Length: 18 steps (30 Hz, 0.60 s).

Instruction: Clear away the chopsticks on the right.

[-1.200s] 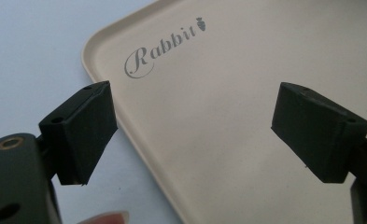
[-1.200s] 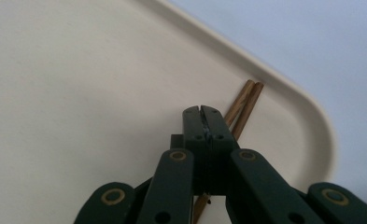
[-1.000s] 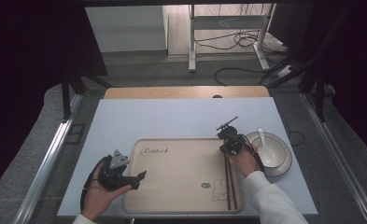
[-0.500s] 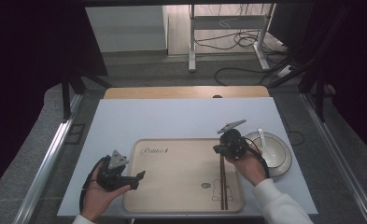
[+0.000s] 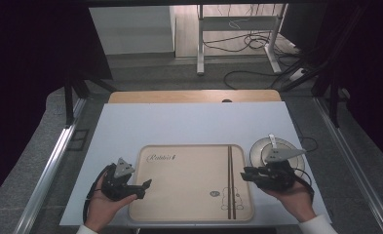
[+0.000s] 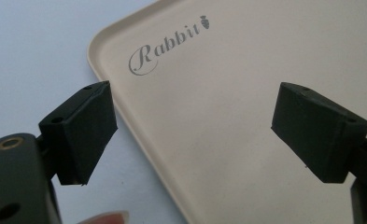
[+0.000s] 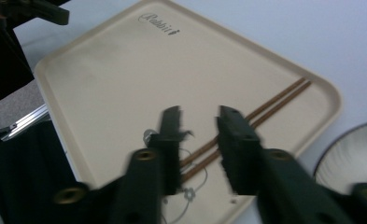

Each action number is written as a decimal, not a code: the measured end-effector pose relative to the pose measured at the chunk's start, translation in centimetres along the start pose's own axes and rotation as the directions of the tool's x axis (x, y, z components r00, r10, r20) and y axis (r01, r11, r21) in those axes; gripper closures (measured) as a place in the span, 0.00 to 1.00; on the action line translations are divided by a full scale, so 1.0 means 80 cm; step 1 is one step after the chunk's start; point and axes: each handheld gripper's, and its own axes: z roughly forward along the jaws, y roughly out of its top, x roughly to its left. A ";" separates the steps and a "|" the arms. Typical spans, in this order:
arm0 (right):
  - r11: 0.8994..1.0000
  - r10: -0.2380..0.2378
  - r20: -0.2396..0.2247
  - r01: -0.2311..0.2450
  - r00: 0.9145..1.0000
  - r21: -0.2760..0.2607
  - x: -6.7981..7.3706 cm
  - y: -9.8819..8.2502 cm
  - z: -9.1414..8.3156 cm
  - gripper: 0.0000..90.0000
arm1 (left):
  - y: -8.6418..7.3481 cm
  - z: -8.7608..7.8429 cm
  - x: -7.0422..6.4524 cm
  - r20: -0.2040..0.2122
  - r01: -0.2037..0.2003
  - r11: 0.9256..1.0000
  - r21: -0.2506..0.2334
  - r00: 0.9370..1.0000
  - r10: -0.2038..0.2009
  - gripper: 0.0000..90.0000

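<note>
A beige tray (image 5: 189, 187) printed "Rabbit" lies at the table's front. Two brown chopsticks (image 5: 230, 180) lie side by side along its right side. My right gripper (image 5: 245, 174) hovers at the tray's right edge and points left at the chopsticks. Its jaws have just been opening, and in the right gripper view (image 7: 199, 114) nothing is between them; the chopsticks (image 7: 274, 100) lie beyond on the tray (image 7: 102, 70). My left gripper (image 5: 147, 185) stands open at the tray's left edge. In the left gripper view (image 6: 193, 100) its jaws are wide apart over the tray's rim (image 6: 125, 116).
A round pale bowl (image 5: 257, 148) sits on the white table (image 5: 189, 124) right of the tray, partly behind my right gripper, and appears in the right gripper view (image 7: 354, 149). A wooden strip (image 5: 194, 96) borders the table's far edge. Cables lie on the floor beyond.
My right gripper has come away from the chopsticks' far end, moving right and toward the person, and its jaws have parted. The chopsticks stay on the tray. The left gripper has not moved.
</note>
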 end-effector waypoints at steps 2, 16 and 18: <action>0.999 -0.020 0.020 0.021 1.000 -0.028 0.005 -0.012 -0.013 0.58 | 0.000 0.001 0.000 -0.001 -0.001 1.000 0.000 1.000 0.001 0.15; 0.998 -0.024 0.080 0.029 0.997 -0.056 0.009 -0.045 -0.034 0.39 | 0.001 0.003 -0.003 -0.002 -0.012 1.000 0.004 1.000 0.012 0.15; 0.998 -0.030 0.081 0.034 0.996 -0.059 0.010 -0.044 -0.033 0.37 | 0.001 0.003 -0.002 -0.002 -0.011 1.000 0.003 1.000 0.011 0.15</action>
